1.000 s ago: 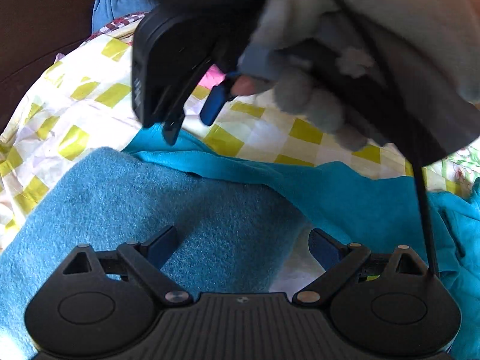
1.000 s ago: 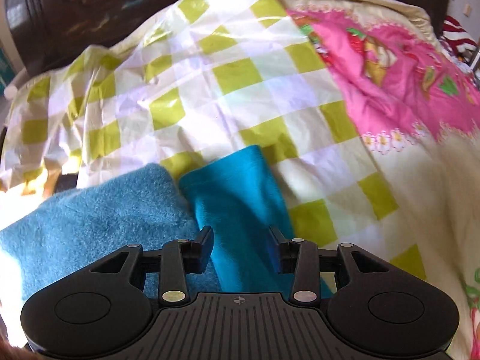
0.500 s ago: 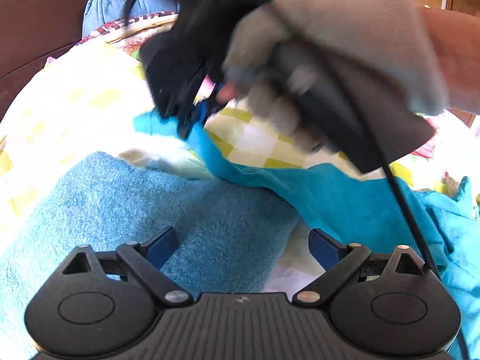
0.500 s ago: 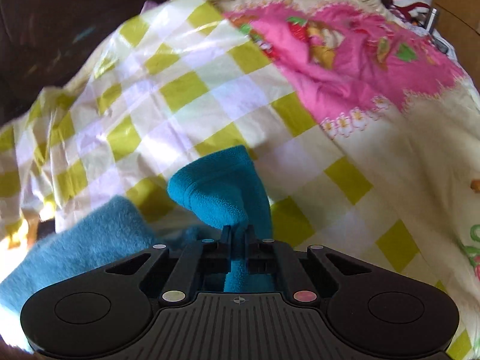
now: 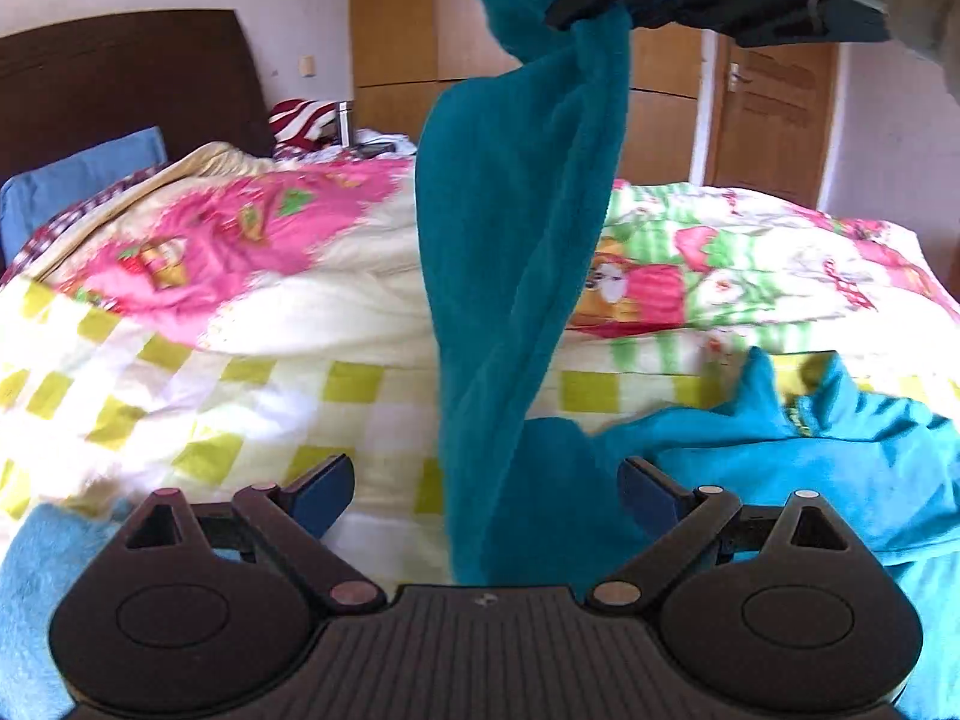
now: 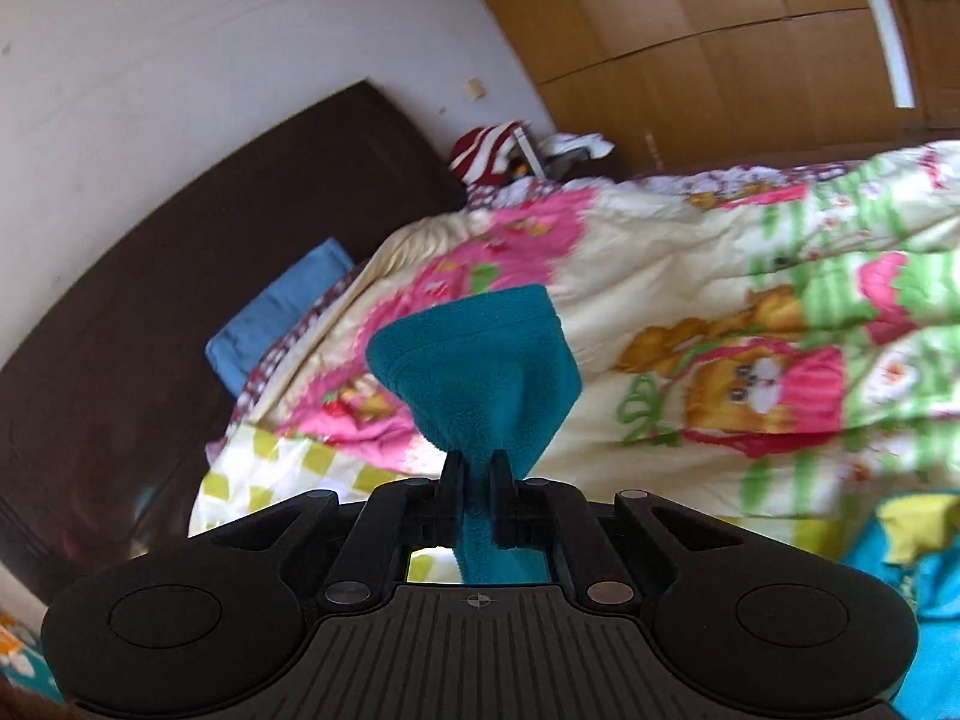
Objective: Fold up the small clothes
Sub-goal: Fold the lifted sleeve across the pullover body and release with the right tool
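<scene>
The dark teal fleece garment (image 5: 516, 252) hangs in a long twisted drape above the bed, pinched at one upper corner, with its lower end trailing down between my left fingers toward the yellow-and-white checked sheet (image 5: 252, 420). My worry is that grip: I have only a small bunched tuft, so the soft fleece could slip free as I lift, or the hanging cloth could stay twisted and go down crooked. It could also drag the brighter turquoise garment (image 5: 840, 456) lying crumpled just beside its lower end. My right gripper (image 6: 477, 480) is clamped tight on the teal corner, which fans out past the tips. My left gripper (image 5: 486, 492) stands wide, holding nothing; whether the cloth brushes its pads I cannot tell.
</scene>
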### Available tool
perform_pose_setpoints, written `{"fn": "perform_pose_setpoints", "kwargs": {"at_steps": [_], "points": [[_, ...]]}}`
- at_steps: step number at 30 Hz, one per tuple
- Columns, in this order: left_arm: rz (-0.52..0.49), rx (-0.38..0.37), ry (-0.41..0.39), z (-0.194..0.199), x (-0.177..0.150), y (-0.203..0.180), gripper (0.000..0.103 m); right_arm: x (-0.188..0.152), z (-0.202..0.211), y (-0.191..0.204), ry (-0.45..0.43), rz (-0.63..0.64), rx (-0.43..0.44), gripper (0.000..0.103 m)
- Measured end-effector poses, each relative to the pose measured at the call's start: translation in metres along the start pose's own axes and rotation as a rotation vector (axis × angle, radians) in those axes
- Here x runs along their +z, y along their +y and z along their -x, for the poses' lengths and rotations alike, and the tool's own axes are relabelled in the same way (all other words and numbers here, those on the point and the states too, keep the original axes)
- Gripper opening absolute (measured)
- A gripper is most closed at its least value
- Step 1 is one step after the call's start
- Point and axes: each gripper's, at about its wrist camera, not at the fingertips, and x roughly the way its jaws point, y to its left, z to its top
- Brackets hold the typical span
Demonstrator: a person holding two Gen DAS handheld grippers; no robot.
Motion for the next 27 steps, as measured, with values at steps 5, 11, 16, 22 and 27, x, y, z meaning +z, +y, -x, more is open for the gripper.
{"fn": "perform_pose_setpoints", "kwargs": {"at_steps": [5, 11, 16, 22, 27], "points": [[-0.153, -0.047, 0.015, -0.013, -0.004, -0.086, 0.103, -0.029, 0.072, -0.126, -0.091, -0.182, -0.195, 0.006], [-0.313, -0.065, 0.136, -0.048, -0.039, -0.154, 0.103, -0.109, 0.081, -0.256, -0.005, -0.375, -0.422, 0.007], [-0.427, -0.038, 0.188, -0.059, -0.059, -0.177, 0.103, -0.153, 0.078, -0.289, 0.055, -0.455, -0.422, 0.009], [-0.442, -0.017, 0.213, -0.066, -0.062, -0.174, 0.103, -0.159, 0.084, -0.304, 0.027, -0.504, -0.45, 0.032], [-0.425, -0.029, 0.221, -0.07, -0.059, -0.173, 0.103, -0.163, 0.091, -0.286, 0.007, -0.432, -0.576, 0.033]]}}
